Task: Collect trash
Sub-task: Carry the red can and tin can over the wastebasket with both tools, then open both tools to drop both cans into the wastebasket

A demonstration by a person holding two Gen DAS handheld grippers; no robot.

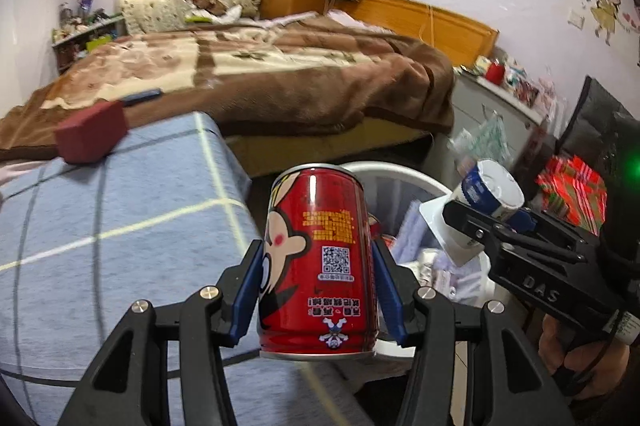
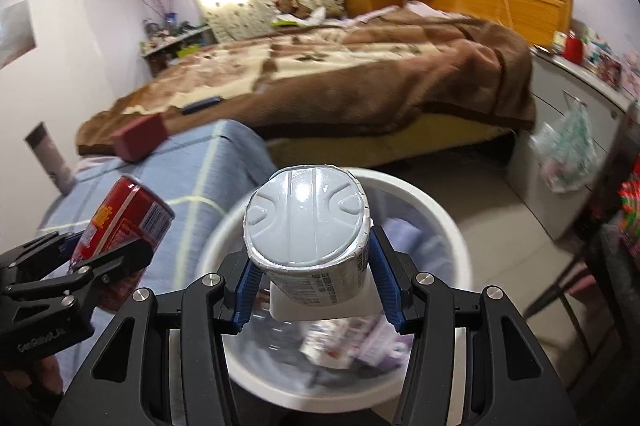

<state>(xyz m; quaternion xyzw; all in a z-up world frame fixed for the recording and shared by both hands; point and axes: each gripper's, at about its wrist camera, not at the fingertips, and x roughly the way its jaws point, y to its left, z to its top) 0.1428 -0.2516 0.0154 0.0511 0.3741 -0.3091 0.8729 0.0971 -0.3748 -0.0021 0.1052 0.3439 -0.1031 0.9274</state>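
Left wrist view: the left gripper [image 1: 316, 290] has its blue finger pads [image 1: 249, 292] pressed against both sides of a red drink can [image 1: 318, 262], which it holds clear of any surface with its printed label upside down. Behind the can, at 1 o'clock, stands a white trash bin [image 1: 404, 178] already containing paper and wrappers. At 3 o'clock the right gripper [image 1: 486, 222] carries a plastic cup [image 1: 486, 192] with a blue label, tilted, near the bin's rim. A blue checked cover [image 1: 100, 238] fills the 9 o'clock side, with a dark red box [image 1: 91, 132] lying on it at 10 o'clock. A bed with a brown blanket [image 1: 280, 74] lies at 12 o'clock.

Right wrist view: the right gripper [image 2: 316, 286] is closed partway on the cup [image 2: 308, 226], the pads [image 2: 383, 280] touching its sides; its flat grey end faces the camera. The cup hangs directly above the open mouth of the bin [image 2: 448, 226]. At 9 o'clock the left gripper [image 2: 100, 246] grips the can [image 2: 120, 222], tilted, just beside the bin's rim and over the checked cover [image 2: 192, 170]. The box [image 2: 140, 138] sits at 10 o'clock, and the blanket [image 2: 360, 66] at 12 o'clock.
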